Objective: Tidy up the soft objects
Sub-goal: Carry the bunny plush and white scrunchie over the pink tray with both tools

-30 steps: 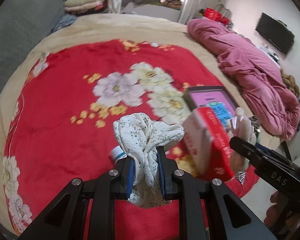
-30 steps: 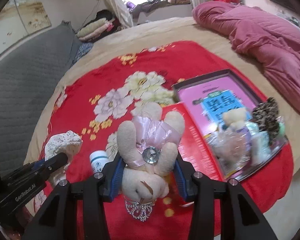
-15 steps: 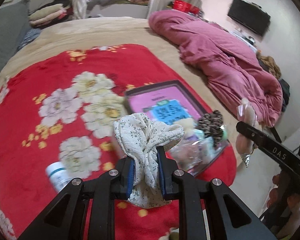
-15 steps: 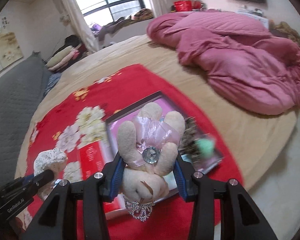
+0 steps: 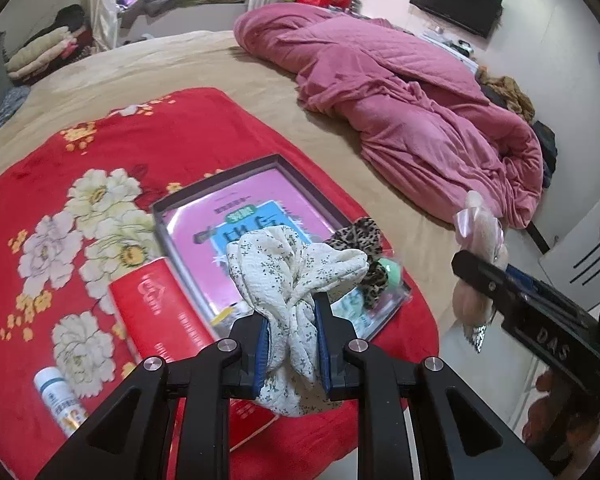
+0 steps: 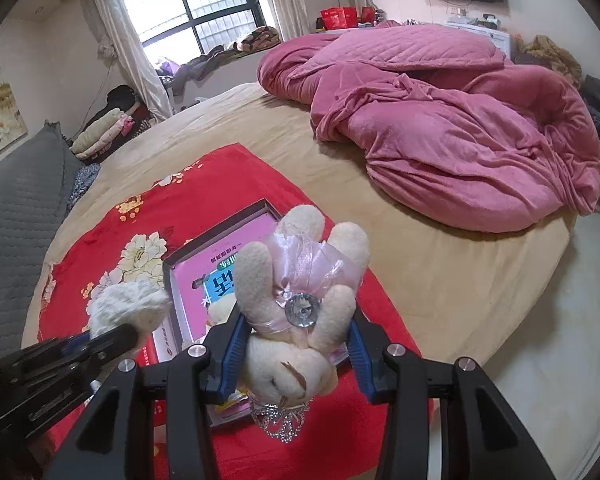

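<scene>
My left gripper [image 5: 291, 344] is shut on a white floral cloth scrunchie [image 5: 288, 272], held above the near end of a dark-rimmed tray [image 5: 220, 178] with a pink and blue bottom. A leopard-print scrunchie [image 5: 360, 240] and a green soft item [image 5: 392, 272] lie in the tray's right end. My right gripper [image 6: 294, 344] is shut on a cream plush bear [image 6: 296, 304] in a pink dress, head down, above the tray [image 6: 216, 236]. The bear [image 5: 476, 248] also shows at the right of the left wrist view. The white scrunchie [image 6: 124, 308] shows at the left of the right wrist view.
The tray lies on a red flowered blanket [image 5: 132, 136] over a beige bed [image 6: 440, 280]. A red box [image 5: 160, 320] lies left of the tray, with a small white bottle [image 5: 60, 400] beyond it. A heaped pink quilt [image 5: 400, 108] fills the bed's right side. Floor lies past the near edge.
Both grippers have swung to the right across the bed, each keeping its grip. The tray has come under them, and the red box and bottle now sit to the left.
</scene>
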A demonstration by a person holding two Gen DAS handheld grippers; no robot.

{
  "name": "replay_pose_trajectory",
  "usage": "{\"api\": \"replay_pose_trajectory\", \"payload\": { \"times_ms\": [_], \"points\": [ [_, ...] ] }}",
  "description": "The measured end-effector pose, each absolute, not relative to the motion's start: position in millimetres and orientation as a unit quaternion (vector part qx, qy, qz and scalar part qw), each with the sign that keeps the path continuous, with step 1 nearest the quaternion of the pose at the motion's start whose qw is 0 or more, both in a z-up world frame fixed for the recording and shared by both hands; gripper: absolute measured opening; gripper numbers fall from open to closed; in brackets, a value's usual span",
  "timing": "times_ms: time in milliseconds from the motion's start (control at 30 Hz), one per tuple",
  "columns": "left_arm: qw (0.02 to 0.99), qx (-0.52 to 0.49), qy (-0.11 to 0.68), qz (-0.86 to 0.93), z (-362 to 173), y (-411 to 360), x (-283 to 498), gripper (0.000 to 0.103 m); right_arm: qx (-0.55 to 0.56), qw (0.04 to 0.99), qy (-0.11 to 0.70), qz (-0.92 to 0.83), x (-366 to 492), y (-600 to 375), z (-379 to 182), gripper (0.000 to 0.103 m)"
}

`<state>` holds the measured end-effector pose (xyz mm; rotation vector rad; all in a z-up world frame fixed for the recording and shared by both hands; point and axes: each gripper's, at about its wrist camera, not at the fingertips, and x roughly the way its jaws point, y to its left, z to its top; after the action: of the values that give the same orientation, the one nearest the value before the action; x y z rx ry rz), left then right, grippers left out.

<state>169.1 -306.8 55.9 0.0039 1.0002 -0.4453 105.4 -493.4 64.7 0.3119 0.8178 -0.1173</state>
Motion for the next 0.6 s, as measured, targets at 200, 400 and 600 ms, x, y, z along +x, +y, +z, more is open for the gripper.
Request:
{"api": "replay_pose_trajectory", "payload": {
  "times_ms": [200, 400, 600],
  "points": [
    [0.845, 0.012, 0.492, -0.211, 37.3, -331.0, 187.3, 0.02, 0.143, 0.903, 0.401, -0.053, 105.9, -495.7, 58.2, 0.046],
    [0.836, 0.017, 0.506, -0.212, 17.2, -351.9, 206.1, 0.02, 0.144, 0.901, 0.406, -0.059, 107.9, -500.3, 52.1, 0.046],
    [0.822, 0.03, 0.527, -0.213, -9.4, -355.2, 211.7, 0.02, 0.125, 0.896, 0.425, -0.029, 122.7, -491.0, 36.6, 0.046]
  ]
}}
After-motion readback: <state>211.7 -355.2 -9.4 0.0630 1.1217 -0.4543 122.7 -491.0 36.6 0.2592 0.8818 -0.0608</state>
